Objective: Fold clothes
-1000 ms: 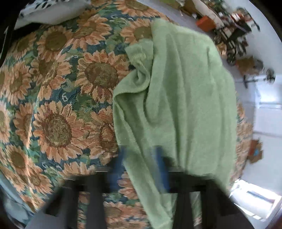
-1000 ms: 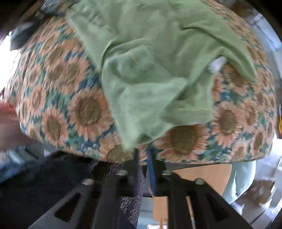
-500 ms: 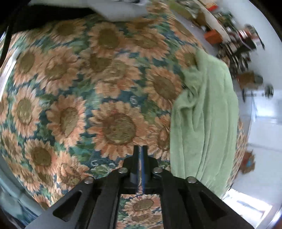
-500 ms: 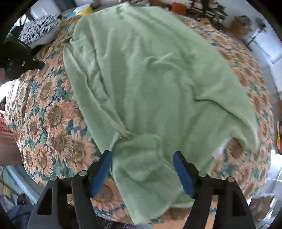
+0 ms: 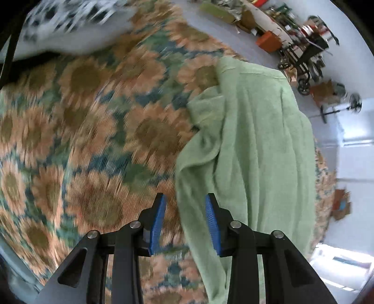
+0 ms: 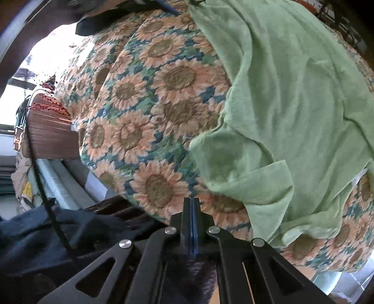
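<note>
Left wrist view: green garment (image 5: pixel 252 145) lying rumpled on the sunflower-print cover (image 5: pixel 98 131), over toward the right side of it, running from the far edge down toward the camera. Left gripper (image 5: pixel 185 218) pointing steeply down, blue pads partway apart and just been opening. Garment's near left edge sits in the gap as seen from here, but pads not pressing on it, so nothing gripped. Cover pretty motion-blurred. Black-and-white spotted fabric (image 5: pixel 70 16) up at the far left, clutter and an orange box (image 5: pixel 268 41) on the floor beyond, standing fan (image 5: pixel 350 107) off to the right.

Right wrist view: same green garment (image 6: pixel 292 105) spread over the right half of the sunflower-print cover (image 6: pixel 145 112), bunched into a folded-over lump at its near corner. Right gripper (image 6: pixel 191 210) fully closed, pads flat against each other, just snapped shut on nothing at all. Tips hanging over the near edge of the cover, just left of the garment's near corner, not touching it. Dark cloth (image 6: pixel 46 236) lower left, brown wooden piece (image 6: pixel 51 135) at the left, black cable (image 6: pixel 42 187) running down past it.
</note>
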The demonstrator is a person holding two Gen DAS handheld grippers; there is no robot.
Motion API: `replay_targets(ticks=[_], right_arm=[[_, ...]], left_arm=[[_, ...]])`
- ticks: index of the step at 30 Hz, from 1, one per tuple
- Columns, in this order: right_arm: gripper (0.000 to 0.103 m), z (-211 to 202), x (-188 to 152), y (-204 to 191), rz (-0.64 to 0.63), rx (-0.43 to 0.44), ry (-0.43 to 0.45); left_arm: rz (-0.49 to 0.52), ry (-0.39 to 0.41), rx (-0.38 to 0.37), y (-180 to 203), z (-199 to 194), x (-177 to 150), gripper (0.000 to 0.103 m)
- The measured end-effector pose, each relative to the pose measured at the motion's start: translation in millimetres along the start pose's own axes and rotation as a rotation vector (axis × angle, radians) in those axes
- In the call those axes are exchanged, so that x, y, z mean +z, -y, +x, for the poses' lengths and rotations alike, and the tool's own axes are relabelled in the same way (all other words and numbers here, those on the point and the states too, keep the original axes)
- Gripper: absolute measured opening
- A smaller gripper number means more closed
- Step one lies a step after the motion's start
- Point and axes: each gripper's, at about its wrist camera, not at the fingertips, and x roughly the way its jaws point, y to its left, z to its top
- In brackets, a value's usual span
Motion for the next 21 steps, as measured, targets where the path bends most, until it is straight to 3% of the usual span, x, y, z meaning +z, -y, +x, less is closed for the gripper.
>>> replay_targets(ticks=[1,2,3,5,6,7,9,14,16,19,21], right_arm=[[0.001,-0.9,1.2,3.8,0.013,0.000,0.002],[0.001,-2.3,3.9,18.7,0.032,-0.007,0.007],[0.002,-4.3,6.3,31.4,0.049,-0.027,0.016],[0.007,-9.3,14.0,44.4,0.066,-0.072,0.034],[0.017,-12.5,16.8,49.1,0.076,-0.102,0.048],[0.034,-15.1,19.6,52.8,0.081,-0.117,0.058],[0.047,-18.0,26.6,56.3,0.095,-0.109,0.074],[0.052,-9.1,45.3,37.6,0.064,-0.098,0.082],[0.067,-1.8,52.6,21.8,0.038,-0.104,0.083],[0.067,17.8,60.9,-5.3,-0.030,-0.104,0.040],[0.064,34.4,64.9,-16.7,-0.061,-0.152,-0.002]], left_arm=[[0.019,0.013,0.016,6.0,2.1,7.0,0.029],[0.034,0.020,0.031,10.3,6.6,7.8,0.003],[0.047,0.028,0.047,14.6,11.2,8.3,0.001],[0.059,0.041,0.098,8.8,11.4,9.4,0.001],[0.056,0.054,0.116,4.1,9.6,10.2,0.001],[0.047,0.063,0.122,-1.0,7.3,11.1,0.001],[0.016,0.085,0.129,-17.2,-1.1,15.3,0.001],[-0.048,0.106,0.144,-76.6,-22.2,28.0,0.001],[-0.088,0.088,0.104,-94.9,-24.4,30.0,0.001],[-0.094,0.074,0.064,-97.8,-22.4,28.7,0.001],[-0.078,0.069,0.060,-94.3,-19.8,27.4,0.000]])
